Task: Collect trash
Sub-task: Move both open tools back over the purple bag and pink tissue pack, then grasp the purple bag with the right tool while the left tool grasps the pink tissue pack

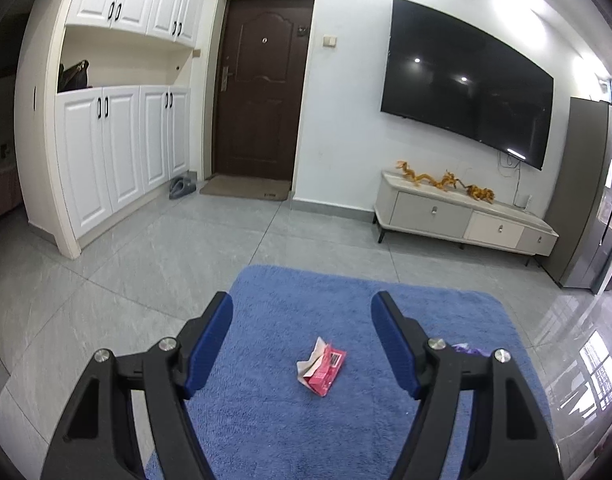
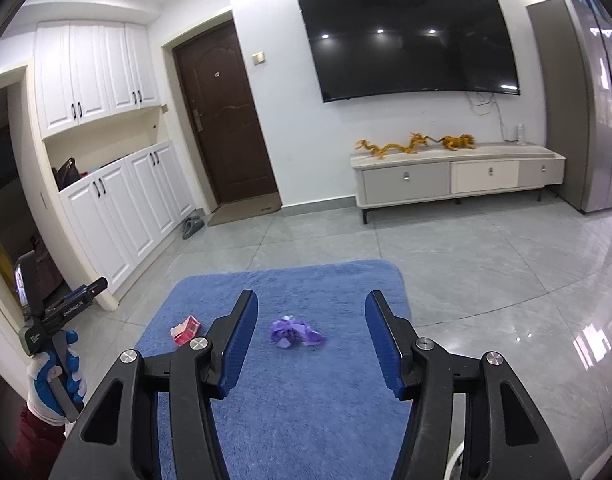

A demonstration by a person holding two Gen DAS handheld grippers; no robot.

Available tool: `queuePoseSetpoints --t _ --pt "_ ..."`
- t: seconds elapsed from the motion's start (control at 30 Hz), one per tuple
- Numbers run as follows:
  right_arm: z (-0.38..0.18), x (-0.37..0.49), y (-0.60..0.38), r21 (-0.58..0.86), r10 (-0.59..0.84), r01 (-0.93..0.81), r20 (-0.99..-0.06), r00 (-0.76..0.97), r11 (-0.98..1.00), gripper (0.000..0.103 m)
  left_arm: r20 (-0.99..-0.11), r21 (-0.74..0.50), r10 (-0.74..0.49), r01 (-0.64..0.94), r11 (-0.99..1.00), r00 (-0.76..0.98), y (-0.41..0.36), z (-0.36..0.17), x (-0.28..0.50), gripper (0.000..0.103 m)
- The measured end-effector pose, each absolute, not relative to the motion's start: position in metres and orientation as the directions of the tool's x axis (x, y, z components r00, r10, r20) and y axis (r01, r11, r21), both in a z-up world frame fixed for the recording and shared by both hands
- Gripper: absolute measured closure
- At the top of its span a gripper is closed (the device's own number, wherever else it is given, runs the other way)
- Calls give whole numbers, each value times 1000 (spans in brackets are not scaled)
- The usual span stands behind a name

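Observation:
A torn red wrapper (image 1: 322,371) lies on a blue rug (image 1: 346,420), below and between the fingers of my left gripper (image 1: 301,308), which is open and empty above it. The same wrapper (image 2: 185,330) shows in the right wrist view at the rug's left. A crumpled purple wrapper (image 2: 295,332) lies on the rug (image 2: 306,400), below and between the fingers of my open, empty right gripper (image 2: 312,304). In the left wrist view only a purple scrap (image 1: 468,349) shows behind the right finger. The left gripper's body (image 2: 61,312) is held in a gloved hand at the left.
Grey tiled floor (image 1: 125,280) surrounds the rug. A low TV cabinet (image 2: 454,176) with golden ornaments stands under a wall TV (image 2: 406,36). White cupboards (image 1: 117,152), a brown door (image 1: 257,88), a doormat (image 1: 245,190) and slippers (image 1: 181,186) are at the back left. A grey fridge (image 2: 586,100) stands right.

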State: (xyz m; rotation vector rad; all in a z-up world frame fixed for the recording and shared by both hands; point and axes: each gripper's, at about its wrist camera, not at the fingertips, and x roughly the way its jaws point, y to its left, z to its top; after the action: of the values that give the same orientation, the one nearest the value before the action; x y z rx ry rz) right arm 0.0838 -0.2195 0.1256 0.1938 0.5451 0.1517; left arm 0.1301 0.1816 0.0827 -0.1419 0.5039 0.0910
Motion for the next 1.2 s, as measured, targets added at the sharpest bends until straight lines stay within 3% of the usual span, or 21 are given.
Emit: queuePoseSetpoints --t 0.43,1.2 --pt "87 163 -190 255 240 -111 -558 794 961 35 -590 -104 8 -86 991 807 178 20 181 32" --pt "-57 292 -121 307 312 -115 -731 607 945 32 -731 -163 -118 -4 987 672 177 -72 250 33"
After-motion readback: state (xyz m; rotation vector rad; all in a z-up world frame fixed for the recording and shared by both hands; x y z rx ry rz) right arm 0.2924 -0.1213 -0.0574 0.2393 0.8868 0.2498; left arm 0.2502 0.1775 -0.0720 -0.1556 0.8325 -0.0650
